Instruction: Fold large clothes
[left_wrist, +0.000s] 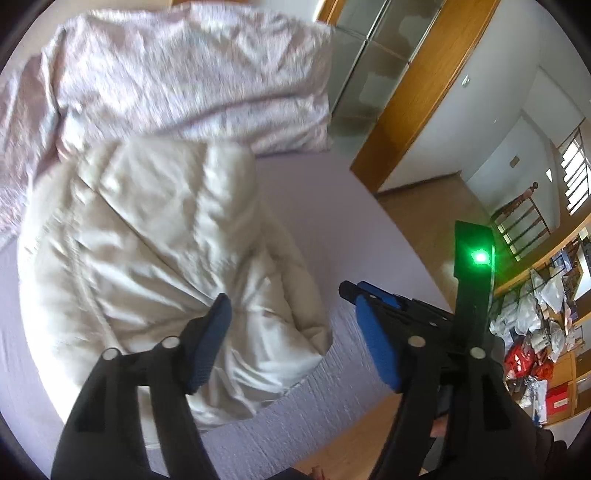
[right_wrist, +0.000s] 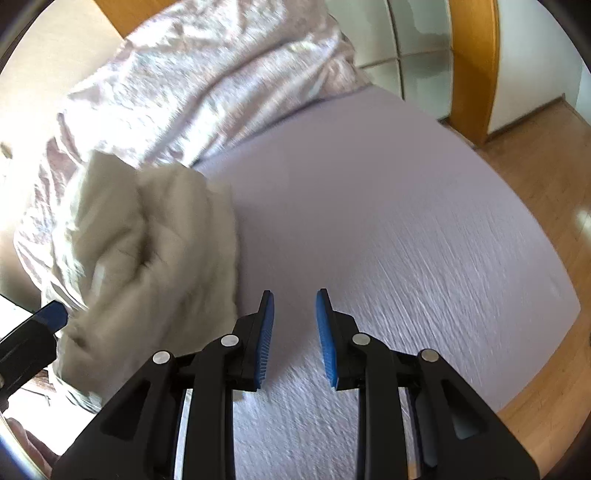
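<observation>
Bed sheet (right_wrist: 388, 206) lay bare, lilac | cream garment (left_wrist: 155, 258) sat bunched near its left edge, below the pink duvet (left_wrist: 166, 74) | your left gripper (left_wrist: 291, 332) gaped empty beside it | your right gripper (right_wrist: 294, 332) was narrowly parted, empty | step looked between folds; you'd next need to regrasp an edge.

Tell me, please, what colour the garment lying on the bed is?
Cream, off-white garment; clearest in the left wrist view.

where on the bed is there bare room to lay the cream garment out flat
The lilac sheet lies bare from the cream garment across to the bed edge by the wood floor, and under the right tongs. It is crowded toward the head, where the pink duvet is bunched against the garment.
</observation>
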